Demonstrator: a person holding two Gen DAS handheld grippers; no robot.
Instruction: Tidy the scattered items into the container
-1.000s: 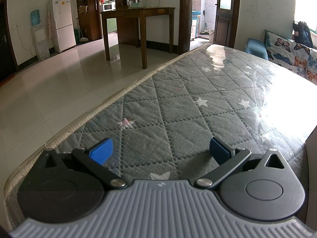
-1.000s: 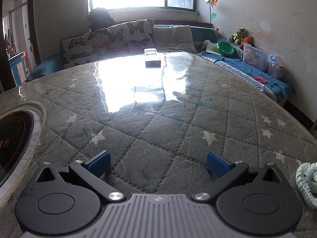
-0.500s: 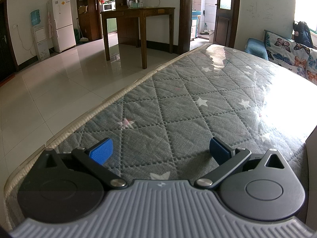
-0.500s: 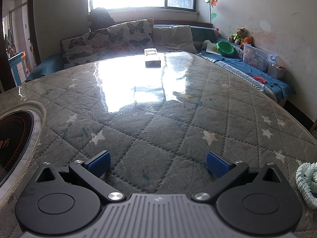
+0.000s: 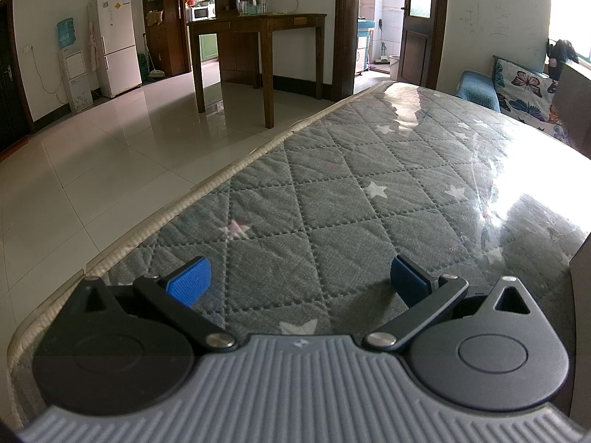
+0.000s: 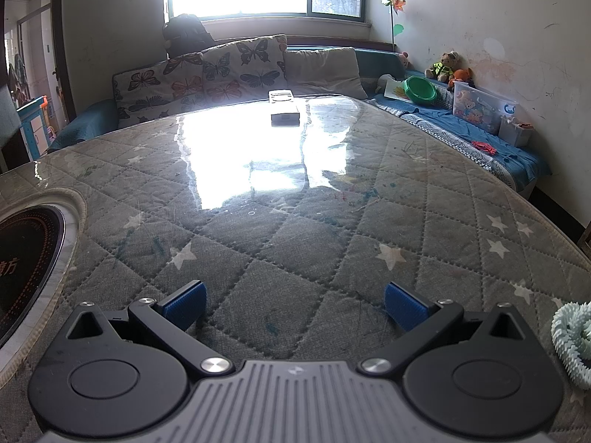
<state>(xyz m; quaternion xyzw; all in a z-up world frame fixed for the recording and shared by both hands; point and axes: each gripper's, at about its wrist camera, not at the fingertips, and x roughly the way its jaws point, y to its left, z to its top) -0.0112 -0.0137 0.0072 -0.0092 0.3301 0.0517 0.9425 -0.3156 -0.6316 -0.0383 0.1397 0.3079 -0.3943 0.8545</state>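
My left gripper [image 5: 299, 277] is open just above a grey quilted table cover with stars [image 5: 332, 203], with nothing between its blue pads. A flat grey-brown edge of some box-like thing [image 5: 580, 295] cuts into the left wrist view at the far right. My right gripper [image 6: 295, 304] is open too, low over the same cover [image 6: 295, 221]. A pale green ridged coil [image 6: 572, 339] lies on the cover just right of its right finger. A small white box [image 6: 284, 118] with a remote-like item behind it rests far off at the table's back edge.
A round black induction plate in a marble ring [image 6: 26, 273] is set into the table at the left. Beyond the table's left edge [image 5: 184, 206] lies tiled floor with a wooden table [image 5: 258, 37]. A sofa with butterfly cushions [image 6: 221, 70] and toys [image 6: 476, 105] lines the far side.
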